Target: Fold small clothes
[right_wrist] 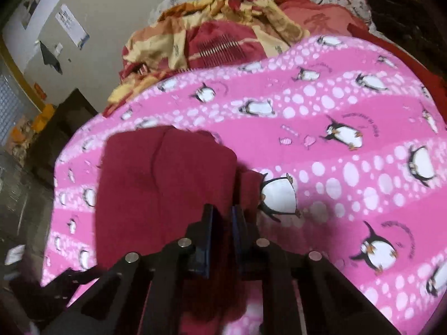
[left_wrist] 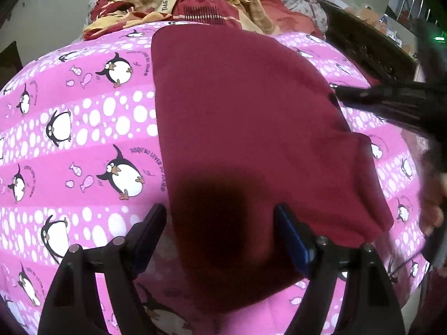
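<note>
Pink fleece printed with penguins and white dots covered the bed, and this blanket [left_wrist: 92,128] was the working surface. On it lay a dark red garment [left_wrist: 237,117], spread fairly flat, its long body running away from the near edge toward the far end of the bed. Beyond the blanket's far edge a rumpled pile of red and yellow bedding [left_wrist: 178,2] was heaped against a pale flowered cover, and a plain wall with a few papers pinned to it stood behind.

The left gripper [left_wrist: 220,220] hovered over the near end of the garment with its jaws standing wide, one finger above the pink blanket just beside the cloth's edge and the other above the red fabric; nothing was clamped between them. A dark shadow fell on the cloth between the two fingers.

The right gripper [right_wrist: 223,223] was at the garment's right edge, its jaws drawn narrow with a fold of the red cloth pinched between the blue pads [right_wrist: 210,234]. From the left camera it showed as a blurred black shape reaching in from the right onto that same edge.
</note>
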A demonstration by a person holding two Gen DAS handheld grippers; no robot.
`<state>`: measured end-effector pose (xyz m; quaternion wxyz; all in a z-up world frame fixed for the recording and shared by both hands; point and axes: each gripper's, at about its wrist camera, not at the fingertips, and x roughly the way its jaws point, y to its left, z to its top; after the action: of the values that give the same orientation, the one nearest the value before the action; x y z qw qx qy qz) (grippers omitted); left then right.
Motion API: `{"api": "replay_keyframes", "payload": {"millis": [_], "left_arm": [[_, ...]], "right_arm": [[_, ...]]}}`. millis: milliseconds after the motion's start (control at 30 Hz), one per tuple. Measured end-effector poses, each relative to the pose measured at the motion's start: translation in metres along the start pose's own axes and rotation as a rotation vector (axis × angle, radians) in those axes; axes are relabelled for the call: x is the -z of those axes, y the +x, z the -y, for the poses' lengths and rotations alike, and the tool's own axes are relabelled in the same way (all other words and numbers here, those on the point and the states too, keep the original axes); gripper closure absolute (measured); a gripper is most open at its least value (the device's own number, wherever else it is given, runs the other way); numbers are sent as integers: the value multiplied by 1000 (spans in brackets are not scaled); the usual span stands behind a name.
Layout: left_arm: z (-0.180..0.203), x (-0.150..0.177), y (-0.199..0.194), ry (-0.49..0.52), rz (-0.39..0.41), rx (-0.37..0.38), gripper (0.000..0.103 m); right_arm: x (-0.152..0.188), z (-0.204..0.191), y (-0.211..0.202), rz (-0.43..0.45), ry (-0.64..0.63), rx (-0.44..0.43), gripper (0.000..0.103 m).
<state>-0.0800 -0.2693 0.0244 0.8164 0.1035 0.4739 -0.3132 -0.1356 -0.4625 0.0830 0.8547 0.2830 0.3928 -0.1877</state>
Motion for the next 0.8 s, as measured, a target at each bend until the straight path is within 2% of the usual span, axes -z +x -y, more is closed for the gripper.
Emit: {"api": "replay_keyframes", "payload": {"millis": [67,100,233,333,433,567,667,800], "left_arm": [[-1,1,0,-7,-1,-1,24],[-1,1,-1,-8,1,-4,24],[1,3,-3,2,4,-16,24],[1,3,-4,2,4,-20,24],[2,4,-4,0,3,-24,24],[2,6,-3,3,4,-24,23],[2,7,-5,3,8,-26,23],[3,7,-6,12,14,-34,23]], "right_arm": [[8,-18,-12,1,-55,-30,74],[15,-28,-17,-5,-91,-43,72],[37,-43,-16,-45,-148,-13,73],[49,-35,-8,-58,-147,54,73],[61,-23,-7,-85,-105,41,75],[74,-25,-1,-107,-163,89,75],[69,-23,-9,-103,-139,80,75],[66,-36,-29,-51,-166,99,73]]}}
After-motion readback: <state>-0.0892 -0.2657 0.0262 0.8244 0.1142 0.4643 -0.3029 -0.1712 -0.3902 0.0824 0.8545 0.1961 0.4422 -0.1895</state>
